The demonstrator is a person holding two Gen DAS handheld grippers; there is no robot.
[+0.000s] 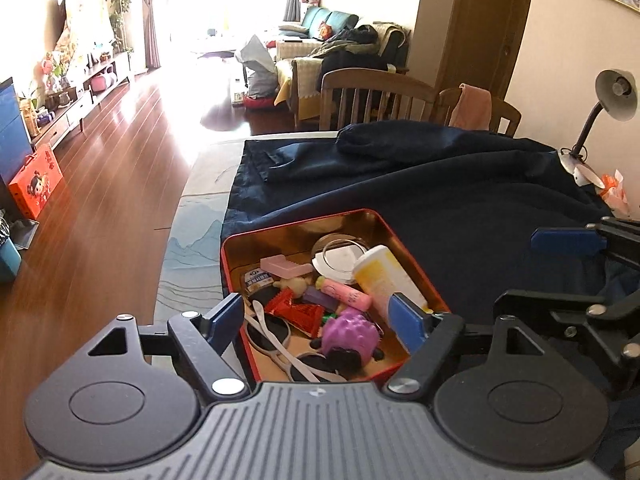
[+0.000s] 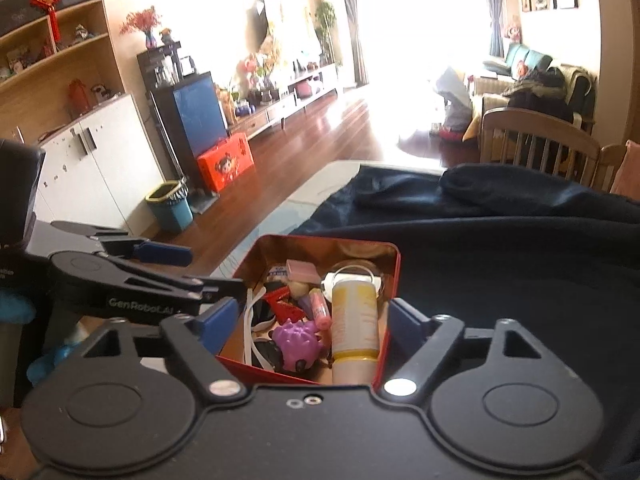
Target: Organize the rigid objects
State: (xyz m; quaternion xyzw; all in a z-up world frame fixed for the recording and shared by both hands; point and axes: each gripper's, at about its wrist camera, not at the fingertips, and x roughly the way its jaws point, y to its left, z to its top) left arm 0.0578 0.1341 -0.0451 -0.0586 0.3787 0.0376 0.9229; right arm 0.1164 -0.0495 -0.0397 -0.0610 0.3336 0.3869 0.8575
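The left gripper (image 1: 318, 320) is wide open and holds nothing. The red tin (image 1: 362, 213) sits on the dark cloth (image 1: 480, 192), full of small toys and a yellow bottle (image 1: 386, 274). The right gripper (image 2: 308, 320) is wide open too, empty. The sorting looks almost done; next, I think, 1 gripper must go find another thing, or the lid.

Glossy metal tin (image 1: 372, 220) with gold-sheen inside, matt dark cloth (image 1: 460, 184), polished wood floor (image 1: 112, 168)

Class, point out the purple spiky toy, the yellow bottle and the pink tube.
purple spiky toy (image 1: 350, 334), left wrist view, its bumpy top.
yellow bottle (image 2: 355, 320), right wrist view, mid-body.
pink tube (image 1: 347, 292), left wrist view, its middle.
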